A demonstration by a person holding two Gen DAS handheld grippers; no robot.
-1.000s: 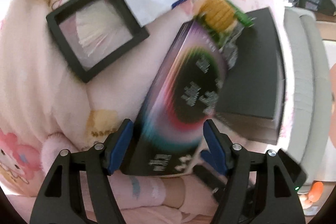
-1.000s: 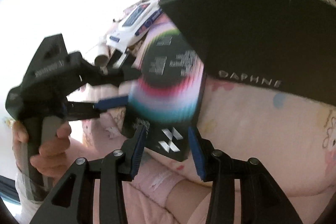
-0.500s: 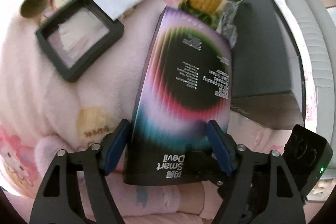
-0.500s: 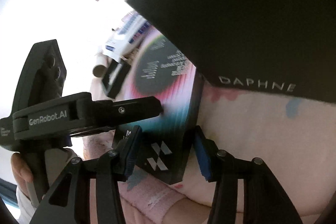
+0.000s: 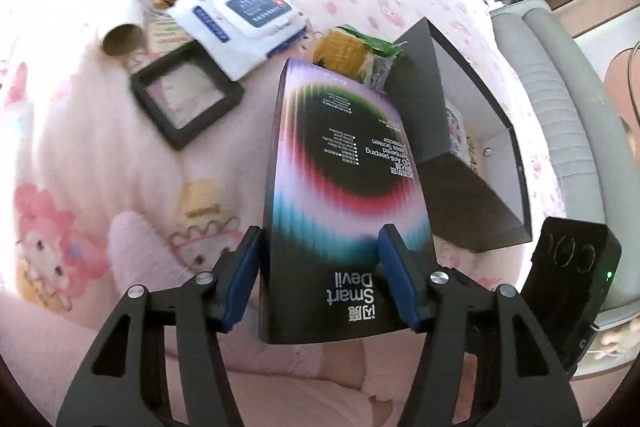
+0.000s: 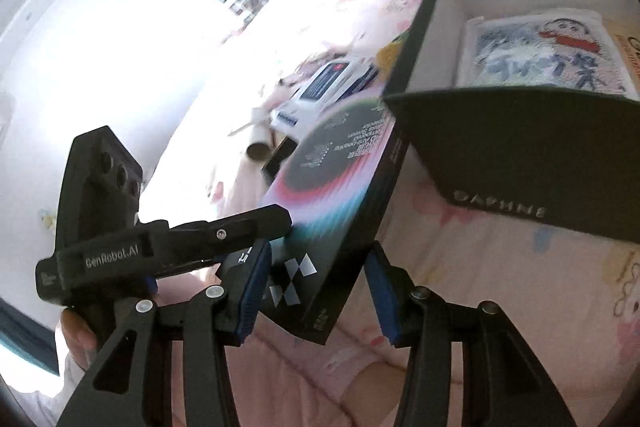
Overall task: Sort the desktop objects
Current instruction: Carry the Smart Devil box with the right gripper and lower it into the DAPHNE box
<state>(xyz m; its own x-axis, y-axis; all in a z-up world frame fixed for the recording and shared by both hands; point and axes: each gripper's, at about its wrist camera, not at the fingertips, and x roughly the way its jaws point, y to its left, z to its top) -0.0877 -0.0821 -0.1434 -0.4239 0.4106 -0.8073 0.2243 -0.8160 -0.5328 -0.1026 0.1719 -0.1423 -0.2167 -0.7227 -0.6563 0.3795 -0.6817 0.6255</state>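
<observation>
Left wrist view is showing the left gripper (image 5: 320,277) pinching the near end of a flat screen protector box (image 5: 344,187), its blue fingers (image 5: 242,279) pressing on the two long edges. The box is being held above a pink blanket (image 5: 92,167), pointing toward 12 o'clock, with an open black storage box (image 5: 476,187) lying at about 2 o'clock. In the right wrist view the right gripper (image 6: 316,293) is straddling the same flat box at its near corner; its left finger (image 6: 252,295) is looking to be against the printed face, while the right one stands a little apart from the dark side edge, so I judge that grip as spread rather than clamped.

The storage box (image 6: 516,163) is already holding a cartoon-printed packet (image 6: 536,51) against its far wall. A corn snack bag (image 5: 352,51), a white pouch (image 5: 240,19), a black frame (image 5: 186,99) and a cardboard tube (image 5: 120,41) are lying loose between 10 and 12 o'clock.

Judging the step as moving the flat box into the storage box, doing it well is calling for:
- keeping the left pinch firm on the long edges, since the smooth card could slide
- swinging the far end toward 2 o'clock and lifting it over the black wall
- laying it flat beside the packet
- opening only once it is resting inside
</observation>
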